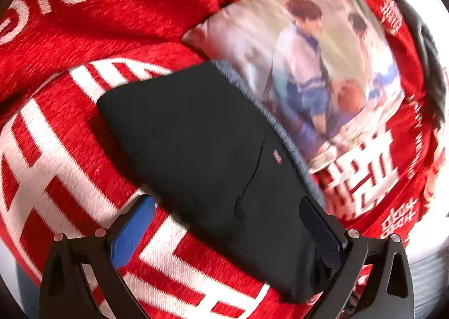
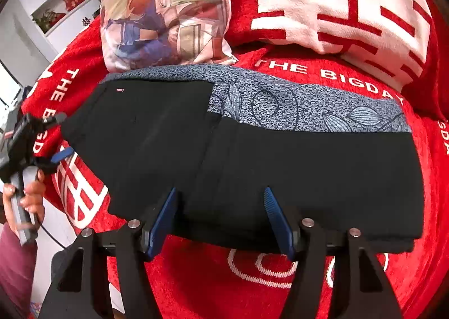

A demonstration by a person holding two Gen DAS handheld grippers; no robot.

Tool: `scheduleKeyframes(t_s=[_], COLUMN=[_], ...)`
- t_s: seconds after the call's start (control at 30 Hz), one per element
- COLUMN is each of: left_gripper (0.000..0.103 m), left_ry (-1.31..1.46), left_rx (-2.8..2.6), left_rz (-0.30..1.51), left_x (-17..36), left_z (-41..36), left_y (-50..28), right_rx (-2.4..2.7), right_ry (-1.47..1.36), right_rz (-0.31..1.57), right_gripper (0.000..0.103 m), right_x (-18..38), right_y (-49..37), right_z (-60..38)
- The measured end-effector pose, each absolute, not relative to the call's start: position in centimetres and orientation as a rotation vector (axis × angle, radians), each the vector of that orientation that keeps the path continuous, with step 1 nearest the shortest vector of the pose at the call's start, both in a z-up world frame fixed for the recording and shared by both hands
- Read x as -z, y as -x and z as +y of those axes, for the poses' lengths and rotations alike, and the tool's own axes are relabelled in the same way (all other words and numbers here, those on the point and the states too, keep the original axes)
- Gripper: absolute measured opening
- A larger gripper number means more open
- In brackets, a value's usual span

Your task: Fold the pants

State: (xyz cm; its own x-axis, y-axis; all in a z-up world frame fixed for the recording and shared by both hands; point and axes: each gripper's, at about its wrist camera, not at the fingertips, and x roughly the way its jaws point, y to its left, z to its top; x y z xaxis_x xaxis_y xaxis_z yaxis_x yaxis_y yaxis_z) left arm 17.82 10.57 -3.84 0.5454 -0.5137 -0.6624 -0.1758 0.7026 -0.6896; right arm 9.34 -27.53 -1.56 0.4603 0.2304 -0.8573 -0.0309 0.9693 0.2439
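Right tongs (image 2: 220, 218) open over folded pants (image 2: 252, 156).

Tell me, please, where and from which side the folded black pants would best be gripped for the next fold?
Probably the near long edge of the black pants, where the right gripper already straddles it with open jaws. That edge is a thick, stacked fold facing the gripper, so coming in low from the near side should catch every layer. The far edge abuts the printed cushion.
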Motion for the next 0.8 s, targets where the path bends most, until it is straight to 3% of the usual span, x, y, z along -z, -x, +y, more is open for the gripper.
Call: scheduleKeyframes(t_s=[0.4,0.6,0.67,0.7,0.73,0.8], left_gripper=[0.103,0.101,0.080,0.058,0.045,0.039], left_ry=[0.723,0.659,0.586,0.533,0.471,0.435], left_rx=[0.253,0.173,0.092,0.045,-0.003,-0.011], left_rz=[0.918,0.964,0.987,0.996,1.003,0.965], left_x=[2.2,3.7,3.5,3.3,3.2,2.7], left_z=[9.3,8.4,7.8,7.5,7.2,7.1], left_y=[-19.1,-20.5,-20.7,-20.8,-20.8,-20.1], right_rx=[-0.167,-0.150,-0.153,-0.160,-0.170,-0.190], right_ry=[-0.196,-0.176,-0.175,-0.176,-0.174,-0.180], right_rz=[1.079,1.079,1.044,1.029,1.016,1.007], right_gripper=[0.073,0.074,0.074,0.074,0.074,0.074], right_x=[1.7,0.2,-1.3,-2.1,-3.1,-4.3], right_y=[-9.3,-9.4,-9.4,-9.5,-9.8,-10.7], right_z=[-27.2,-27.1,-27.3,-27.4,-27.4,-27.4])
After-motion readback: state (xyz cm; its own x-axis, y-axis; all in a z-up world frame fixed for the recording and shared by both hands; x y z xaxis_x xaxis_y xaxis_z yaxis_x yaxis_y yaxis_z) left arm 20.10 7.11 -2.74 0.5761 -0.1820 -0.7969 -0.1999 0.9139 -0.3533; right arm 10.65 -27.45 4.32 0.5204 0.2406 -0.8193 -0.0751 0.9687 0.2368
